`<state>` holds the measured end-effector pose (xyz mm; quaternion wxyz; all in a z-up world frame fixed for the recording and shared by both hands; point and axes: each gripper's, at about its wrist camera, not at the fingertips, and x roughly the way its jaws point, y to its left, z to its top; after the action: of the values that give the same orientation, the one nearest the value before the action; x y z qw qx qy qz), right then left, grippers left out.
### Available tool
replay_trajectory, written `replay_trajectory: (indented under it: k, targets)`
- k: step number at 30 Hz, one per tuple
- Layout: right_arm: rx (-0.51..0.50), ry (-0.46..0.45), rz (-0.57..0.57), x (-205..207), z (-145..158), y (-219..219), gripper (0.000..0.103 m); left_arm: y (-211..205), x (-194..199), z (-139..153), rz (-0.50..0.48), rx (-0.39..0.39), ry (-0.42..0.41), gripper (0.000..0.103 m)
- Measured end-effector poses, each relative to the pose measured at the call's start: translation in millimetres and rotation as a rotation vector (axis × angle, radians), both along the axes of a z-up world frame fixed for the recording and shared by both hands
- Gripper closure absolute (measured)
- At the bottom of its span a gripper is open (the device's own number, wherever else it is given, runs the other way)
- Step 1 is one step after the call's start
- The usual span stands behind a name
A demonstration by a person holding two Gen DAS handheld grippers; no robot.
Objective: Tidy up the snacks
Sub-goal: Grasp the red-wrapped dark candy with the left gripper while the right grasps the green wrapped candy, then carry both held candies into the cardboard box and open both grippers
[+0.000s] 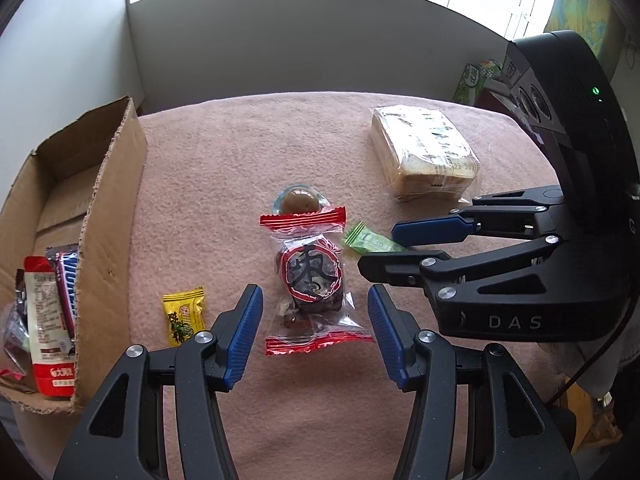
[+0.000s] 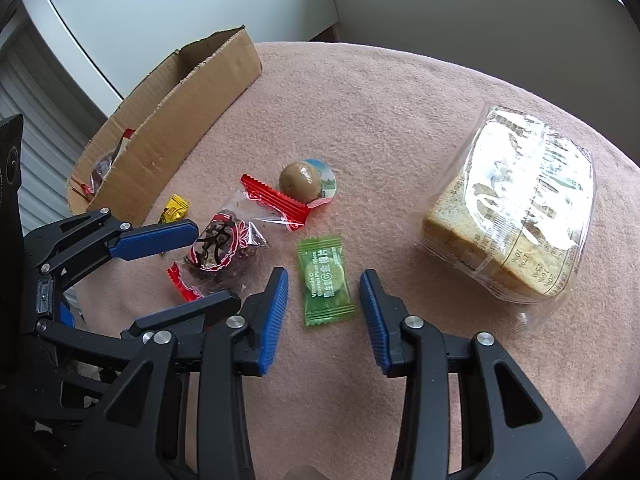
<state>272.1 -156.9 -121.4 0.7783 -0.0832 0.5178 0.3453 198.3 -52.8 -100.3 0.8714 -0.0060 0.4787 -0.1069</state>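
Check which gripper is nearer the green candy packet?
Right. The right gripper straddles the green candy packet, jaws open; the left gripper is around the red-ended date snack beside it.

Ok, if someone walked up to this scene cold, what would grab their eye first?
Probably the two open grippers, each straddling a snack on the pink cloth: the left gripper around the red-ended date packet, the right gripper around the green candy. Next, the big wrapped bread at the right, and the cardboard box at the left, already holding some snacks.
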Motion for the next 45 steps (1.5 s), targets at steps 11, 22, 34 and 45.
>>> replay_trajectory:
  k: [11,22,34,45]
  targets:
    - [-0.044,-0.019,-0.057,0.3,1.2,-16.0,0.079,3.9,18.1,-11.8,0.021,-0.001,0.027,0.066]
    - [-0.006,-0.026,-0.120,-20.8,16.0,-37.2,0.079,9.5,1.5,-5.2,0.029,-0.045,-0.007,0.069]
    - [0.084,-0.103,-0.145,-35.3,74.5,-31.9,0.079,33.8,-25.5,44.3,0.043,-0.107,-0.110,0.069]
    - [0.192,-0.182,-0.089,-29.1,136.4,37.3,0.079,102.3,-26.6,76.2,0.147,-0.082,-0.196,0.069]
